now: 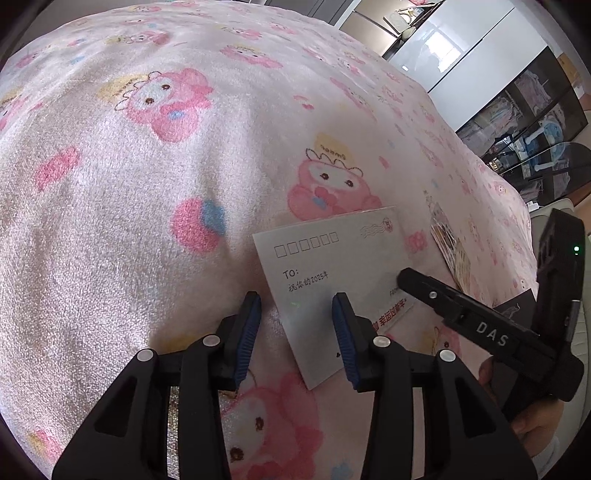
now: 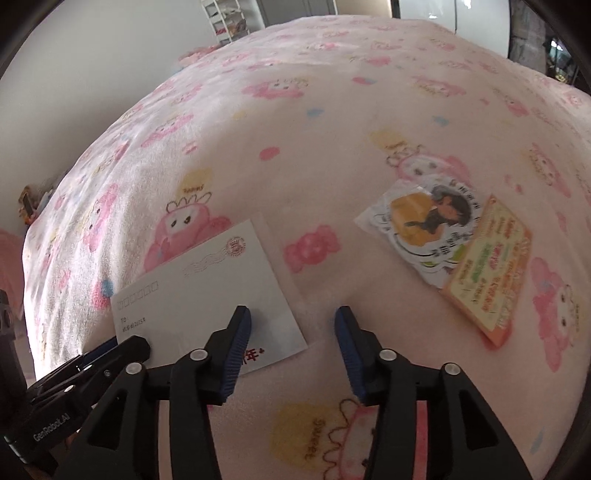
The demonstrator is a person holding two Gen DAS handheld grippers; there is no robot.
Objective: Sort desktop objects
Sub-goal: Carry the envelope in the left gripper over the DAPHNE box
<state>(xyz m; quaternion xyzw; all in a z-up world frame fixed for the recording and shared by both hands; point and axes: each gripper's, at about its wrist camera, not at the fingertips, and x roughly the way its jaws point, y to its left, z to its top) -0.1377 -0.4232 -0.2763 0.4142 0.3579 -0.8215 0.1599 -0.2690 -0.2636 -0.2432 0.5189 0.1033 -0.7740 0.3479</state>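
Note:
A white envelope (image 1: 328, 280) with "TO:" and red print lies flat on the pink cartoon blanket (image 1: 147, 184); it also shows in the right wrist view (image 2: 207, 295). My left gripper (image 1: 295, 314) is open, its fingers astride the envelope's near left edge. My right gripper (image 2: 291, 321) is open and empty, its left finger over the envelope's right corner; its body shows in the left wrist view (image 1: 480, 325). A sticker sheet (image 2: 424, 221) and an orange card (image 2: 487, 266) lie to the right, overlapping.
The blanket (image 2: 332, 110) covers the whole surface. Glass cabinets (image 1: 535, 110) and a white fridge (image 1: 443, 48) stand beyond its far right edge. A white wall and shelf (image 2: 225, 18) lie beyond the far left.

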